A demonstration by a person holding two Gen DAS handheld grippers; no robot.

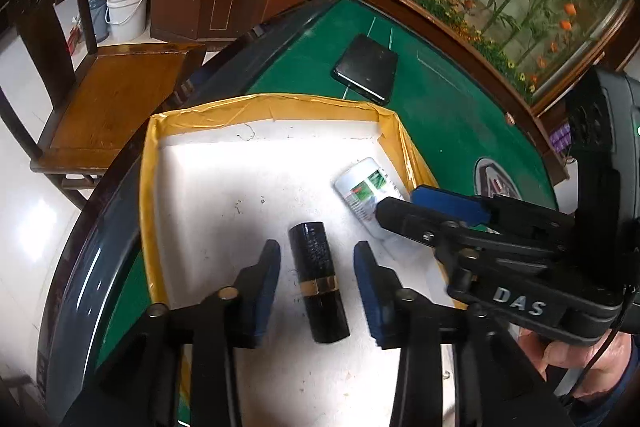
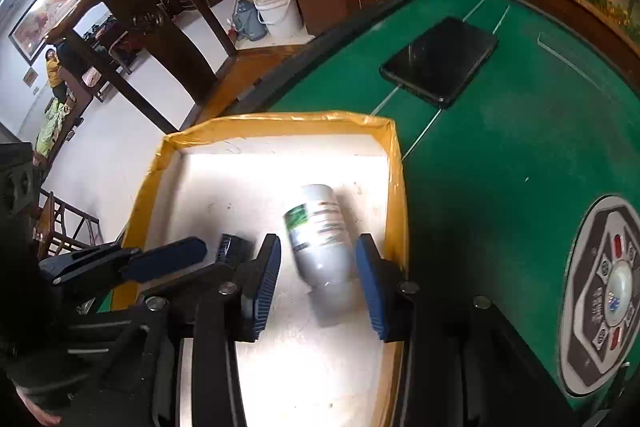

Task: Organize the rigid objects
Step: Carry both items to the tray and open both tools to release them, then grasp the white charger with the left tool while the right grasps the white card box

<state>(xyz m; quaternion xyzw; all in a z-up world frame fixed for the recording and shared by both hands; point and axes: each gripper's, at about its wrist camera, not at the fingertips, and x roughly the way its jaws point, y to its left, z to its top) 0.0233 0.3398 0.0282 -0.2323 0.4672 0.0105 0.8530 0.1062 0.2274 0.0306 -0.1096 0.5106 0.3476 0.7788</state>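
Observation:
A black lipstick tube point(image 1: 320, 283) with a gold band lies on the floor of a white tray with a yellow taped rim point(image 1: 264, 107). My left gripper point(image 1: 317, 251) straddles it, open, with a gap on each side of the tube. Right of it lies a white bottle point(image 1: 362, 189) with a green label, under my right gripper point(image 1: 400, 203). In the right wrist view the bottle point(image 2: 320, 227) lies between the blue pads of my right gripper point(image 2: 318, 247), which is open and not pressing on it. The lipstick's end point(image 2: 236, 247) shows beside a left gripper pad point(image 2: 168, 259).
The tray point(image 2: 280, 121) sits at the edge of a green felt table point(image 2: 500, 167). A black flat device point(image 2: 440, 61) lies beyond the tray. A round control panel point(image 2: 608, 295) sits in the table at the right. A wooden chair point(image 1: 112, 87) and a white bucket point(image 1: 128, 9) stand off the table.

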